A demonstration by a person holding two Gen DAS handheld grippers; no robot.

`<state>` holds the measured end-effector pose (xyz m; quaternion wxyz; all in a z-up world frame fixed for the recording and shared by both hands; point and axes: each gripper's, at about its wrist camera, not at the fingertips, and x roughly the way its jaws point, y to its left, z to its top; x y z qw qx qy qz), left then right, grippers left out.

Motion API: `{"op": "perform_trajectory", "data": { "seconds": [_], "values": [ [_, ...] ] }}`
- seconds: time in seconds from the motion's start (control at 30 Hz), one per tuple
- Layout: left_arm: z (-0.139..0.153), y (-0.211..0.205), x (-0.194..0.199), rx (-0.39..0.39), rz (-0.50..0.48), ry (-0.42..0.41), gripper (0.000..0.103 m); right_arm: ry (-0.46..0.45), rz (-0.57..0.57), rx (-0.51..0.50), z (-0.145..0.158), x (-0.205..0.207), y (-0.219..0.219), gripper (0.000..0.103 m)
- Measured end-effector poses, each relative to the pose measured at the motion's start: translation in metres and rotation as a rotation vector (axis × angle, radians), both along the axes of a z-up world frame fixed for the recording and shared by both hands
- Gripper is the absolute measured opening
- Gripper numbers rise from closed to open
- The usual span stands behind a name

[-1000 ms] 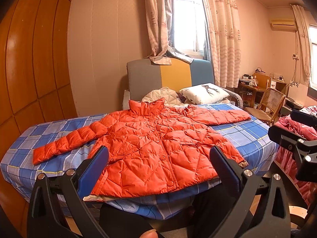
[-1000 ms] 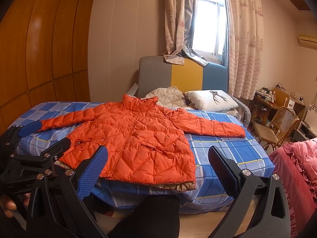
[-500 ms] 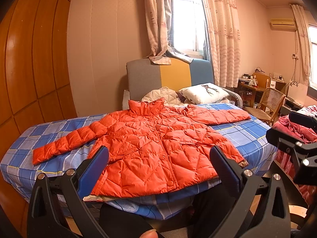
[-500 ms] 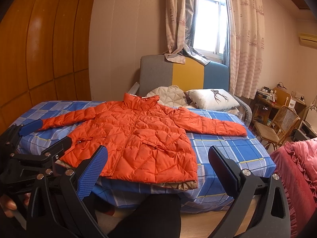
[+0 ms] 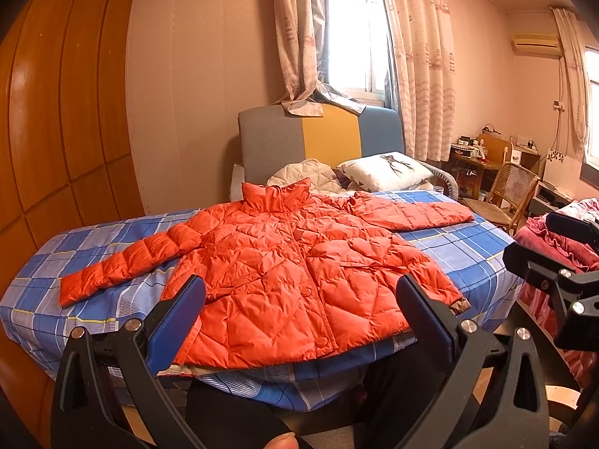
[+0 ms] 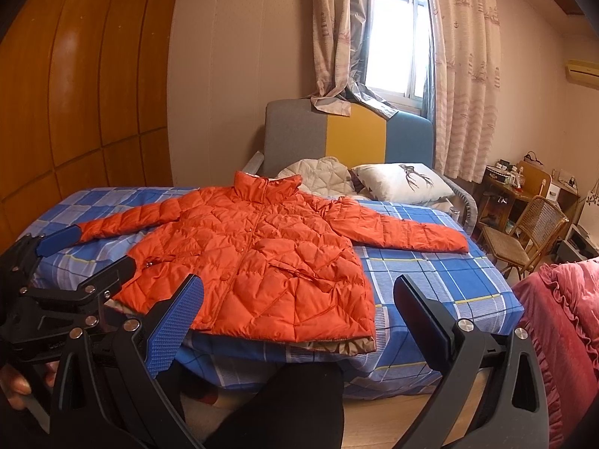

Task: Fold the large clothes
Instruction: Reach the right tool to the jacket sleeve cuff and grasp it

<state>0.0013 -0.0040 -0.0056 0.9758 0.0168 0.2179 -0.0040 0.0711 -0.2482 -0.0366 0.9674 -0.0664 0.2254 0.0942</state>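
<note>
A: Nearest, at the foot edge of the bed (image 5: 93, 247)?
B: Left gripper (image 5: 299, 310) held short of that edge, fingers spread wide apart, gripping nothing. Same for the right gripper (image 6: 295, 307): spread wide, empty, also short of the foot edge.

A: Below and between?
B: A dark trouser leg (image 6: 295, 404) against the foot of the bed. Wooden floor showing beside it.

A: Then the jacket (image 6: 254, 254)?
B: Lying flat, front up, buttoned, on the blue checked sheet (image 6: 430, 280). Hem at the foot edge, slightly overhanging; collar toward the headboard (image 6: 337, 134). Apart from both grippers, touched by neither. Seen through the gap of each pair of fingers.

A: Sleeves?
B: Spread out to both sides. One reaching toward the left edge of the bed, the other toward the right edge, both resting on the sheet.

A: Open room?
B: Bare sheet to the right of the body below the right sleeve, and along the left edge below the left sleeve. A pink ruffled cover (image 6: 561, 318) close beside the right corner of the bed. A wooden wall (image 5: 56, 112) along the left side.

A: Farther back?
B: A pale quilted cover (image 6: 322, 176) and a white pillow (image 6: 400, 183) at the head edge, just behind the collar. Beyond the right side, a wicker chair (image 6: 531, 232) and a small desk (image 6: 513, 187). Curtains (image 6: 464, 75) and a window (image 6: 397, 37) above the headboard.
</note>
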Motion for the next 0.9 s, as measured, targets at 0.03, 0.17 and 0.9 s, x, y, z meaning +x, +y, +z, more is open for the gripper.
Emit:
{"op": "perform_trajectory", "data": {
  "seconds": [0.03, 0.17, 0.9],
  "values": [
    [-0.001, 0.000, 0.000, -0.001, -0.002, 0.003, 0.101, 0.005, 0.000, 0.000, 0.000, 0.000, 0.000, 0.100],
    [-0.006, 0.002, 0.004, -0.009, 0.002, 0.025, 0.101, 0.024, 0.000, 0.005, -0.004, 0.004, -0.002, 0.100],
    [-0.071, 0.094, 0.085, -0.328, 0.042, 0.188, 0.101, 0.383, -0.170, 0.548, -0.090, 0.144, -0.124, 0.100]
  ]
}}
